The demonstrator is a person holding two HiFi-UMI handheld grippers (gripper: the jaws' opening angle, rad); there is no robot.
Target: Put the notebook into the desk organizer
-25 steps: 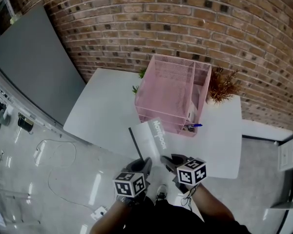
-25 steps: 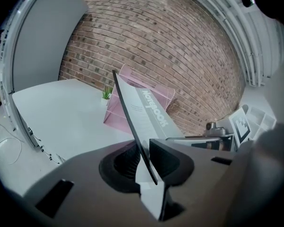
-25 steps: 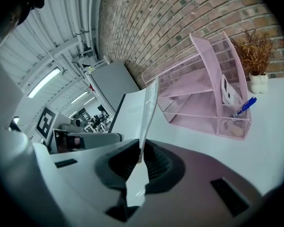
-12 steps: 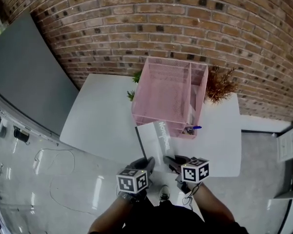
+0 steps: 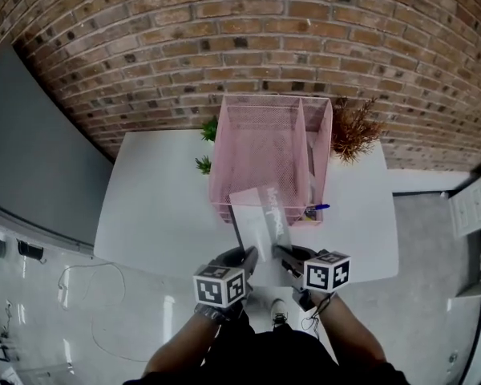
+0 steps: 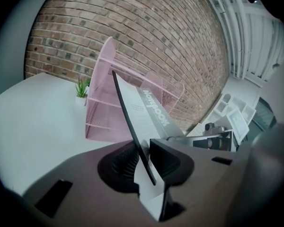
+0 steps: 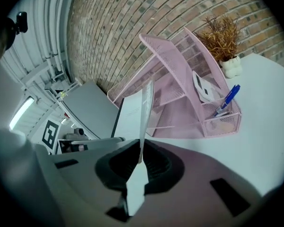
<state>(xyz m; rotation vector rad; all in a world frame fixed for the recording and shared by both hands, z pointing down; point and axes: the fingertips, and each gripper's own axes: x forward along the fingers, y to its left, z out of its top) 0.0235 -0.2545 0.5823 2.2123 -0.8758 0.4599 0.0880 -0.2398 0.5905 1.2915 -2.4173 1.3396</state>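
Note:
The grey notebook (image 5: 260,219) is held up off the white table (image 5: 156,207), its far end over the front edge of the pink mesh desk organizer (image 5: 256,143). My left gripper (image 5: 244,257) has the black spine side between its jaws, which are opening. My right gripper (image 5: 282,257) pinches the other near corner, jaws closing. In the left gripper view the notebook (image 6: 149,117) rises from the left gripper (image 6: 144,167) toward the organizer (image 6: 102,112). In the right gripper view the notebook's thin edge (image 7: 144,108) stands in the right gripper (image 7: 138,162), before the organizer (image 7: 180,74).
A blue pen (image 5: 317,208) sticks out of the organizer's small front-right cup. A dried brown plant (image 5: 353,131) stands right of the organizer, and small green plants (image 5: 208,127) stand at its left. A brick wall runs behind the table; a grey panel leans at far left.
Both grippers have carried the notebook forward, from in front of the organizer to over its front edge. The organizer and table now sit more squarely ahead.

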